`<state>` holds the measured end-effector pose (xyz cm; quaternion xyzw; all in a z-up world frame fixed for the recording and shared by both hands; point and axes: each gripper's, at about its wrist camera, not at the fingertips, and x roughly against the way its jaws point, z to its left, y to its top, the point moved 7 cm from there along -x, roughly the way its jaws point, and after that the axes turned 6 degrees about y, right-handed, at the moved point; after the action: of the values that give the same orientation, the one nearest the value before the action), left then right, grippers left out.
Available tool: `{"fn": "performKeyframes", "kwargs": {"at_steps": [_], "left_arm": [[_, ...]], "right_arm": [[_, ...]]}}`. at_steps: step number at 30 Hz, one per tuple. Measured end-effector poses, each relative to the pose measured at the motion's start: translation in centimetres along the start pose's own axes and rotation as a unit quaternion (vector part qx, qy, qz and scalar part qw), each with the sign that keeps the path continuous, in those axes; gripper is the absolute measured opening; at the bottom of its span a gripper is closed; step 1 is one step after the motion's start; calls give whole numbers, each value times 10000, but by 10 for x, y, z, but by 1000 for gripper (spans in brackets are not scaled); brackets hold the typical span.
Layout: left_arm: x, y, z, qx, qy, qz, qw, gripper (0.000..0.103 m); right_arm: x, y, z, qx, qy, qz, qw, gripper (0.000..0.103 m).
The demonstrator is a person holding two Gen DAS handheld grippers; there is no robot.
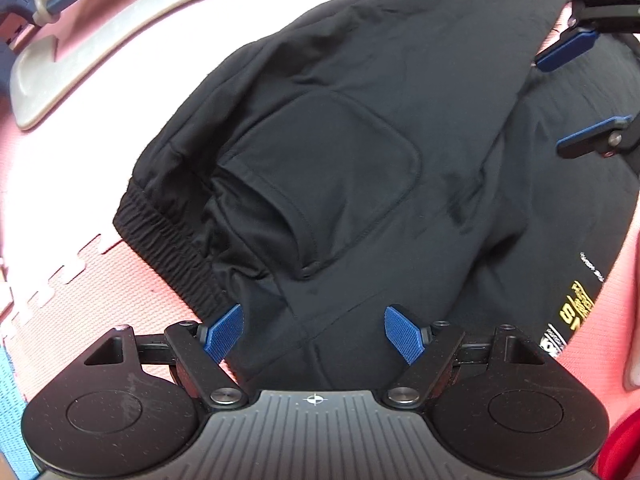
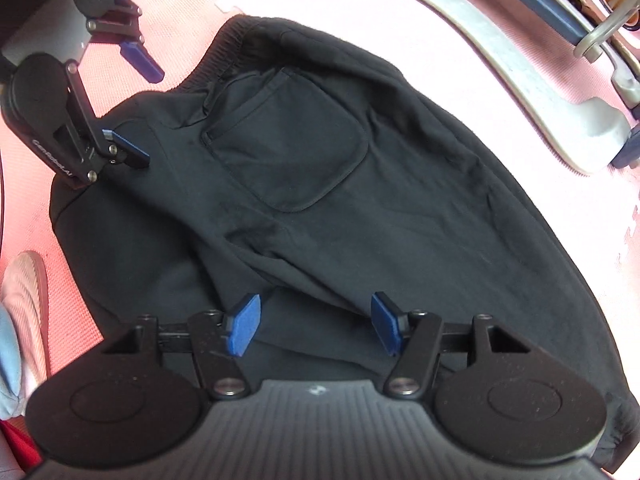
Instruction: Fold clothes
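The left gripper [image 1: 316, 332] points straight down, its blue fingers [image 1: 224, 330] spread wide with nothing pressed between them. The right gripper [image 2: 316, 330] tilts steeply down, fingers [image 2: 244, 330] parted somewhat narrower, also gripping nothing.

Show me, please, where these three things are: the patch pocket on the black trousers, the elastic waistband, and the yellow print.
patch pocket [image 2: 288, 152]: right wrist view, middle of the pocket panel.
elastic waistband [image 1: 160, 236]: left wrist view, ribbed band at the garment's edge.
yellow print [image 1: 578, 300]: left wrist view, on the lettering.

Your left gripper [image 1: 314, 334]: jaws apart above black trousers [image 1: 360, 152] | trousers: folded over on pink foam mat [image 1: 80, 280], pocket up | your right gripper [image 1: 580, 100]: jaws apart, top right
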<state>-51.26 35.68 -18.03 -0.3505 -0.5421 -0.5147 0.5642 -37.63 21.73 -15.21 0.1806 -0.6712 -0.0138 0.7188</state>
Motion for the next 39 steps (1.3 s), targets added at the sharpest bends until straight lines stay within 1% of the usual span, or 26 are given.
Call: {"fn": "performKeyframes", "kwargs": {"at_steps": [1,3,6,9,13,15,17,21,23,25,27,29,31,34,36,38,39], "left_arm": [[1,2,2,35,20,-76,10000,80],[8,7,6,140,-52,-359,9992,80],[12,9,12,155,57,-519,9985,80],[10,10,19,181,211,-457,9986,80],[5,11,30,397,90,-459,9981,80],[5,13,37,366,165,-540,9977,80],[9,17,48,306,318,-692,9966,80],[18,28,73,173,639,-1084,9919,80],[15,32,82,100,689,-1057,9920,80],[10,38,90,-72,768,-935,9926,80],[6,47,95,-407,800,-807,9927,80],[6,61,100,-889,676,-866,9900,80],[-1,76,105,-1199,504,-957,9869,80],[-20,92,105,-1275,200,-890,9876,80],[-32,96,95,-1402,103,-983,9852,80],[-47,96,89,-1588,174,-952,9826,79],[-57,95,89,-1683,296,-863,9815,79]], "right_arm": [[1,1,-1,-8,-16,-57,10000,61],[1,2,-2,14,-24,-80,10000,61],[0,2,-1,88,5,-72,9999,61],[-2,3,2,165,61,-63,9998,61],[0,5,3,230,38,-122,9997,61],[0,6,2,192,22,-150,9997,61],[1,7,-1,126,-23,-195,9997,61],[0,8,-7,53,-69,-184,9998,61],[0,9,-9,25,-73,-200,9998,61],[0,10,-8,48,-50,-200,9998,61],[0,11,-9,103,-43,-182,9998,61],[2,12,-10,130,-69,-206,9997,61],[3,12,-11,157,-95,-230,9996,62],[4,5,-13,134,-94,-167,9997,62],[3,-2,-13,123,-82,-89,9999,61],[0,-6,-13,69,-59,-42,9999,62],[-1,-6,-13,47,-31,-40,10000,62]]}}
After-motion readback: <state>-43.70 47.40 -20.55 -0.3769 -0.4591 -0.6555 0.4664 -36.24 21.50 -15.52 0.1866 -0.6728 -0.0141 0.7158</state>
